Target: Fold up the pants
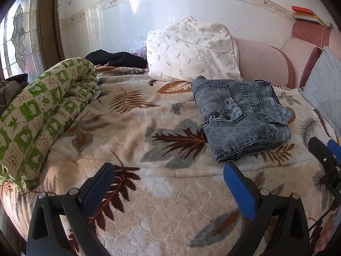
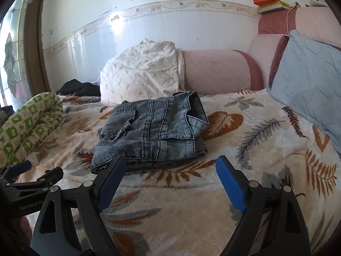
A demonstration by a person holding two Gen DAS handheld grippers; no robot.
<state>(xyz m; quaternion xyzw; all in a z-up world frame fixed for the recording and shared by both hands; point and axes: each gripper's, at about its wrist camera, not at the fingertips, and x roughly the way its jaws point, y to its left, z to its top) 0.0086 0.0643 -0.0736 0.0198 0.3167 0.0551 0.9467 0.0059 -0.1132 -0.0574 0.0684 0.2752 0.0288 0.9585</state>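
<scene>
Grey-blue denim pants (image 1: pixel 240 115) lie folded into a compact stack on the leaf-patterned blanket (image 1: pixel 132 140), right of centre in the left wrist view and centre-left in the right wrist view (image 2: pixel 153 130). My left gripper (image 1: pixel 168 170) is open and empty, held above the blanket short of the pants' near left corner. My right gripper (image 2: pixel 170 166) is open and empty just in front of the pants' near edge, not touching them. The right gripper also shows at the right edge of the left wrist view (image 1: pixel 326 153).
A rolled green-and-white quilt (image 1: pixel 42 111) lies along the left. A white floral pillow (image 1: pixel 191 51) and pink bolster (image 1: pixel 262 64) stand behind the pants. A blue-grey cushion (image 2: pixel 309 85) leans at the right. Dark clothing (image 1: pixel 117 59) lies near the wall.
</scene>
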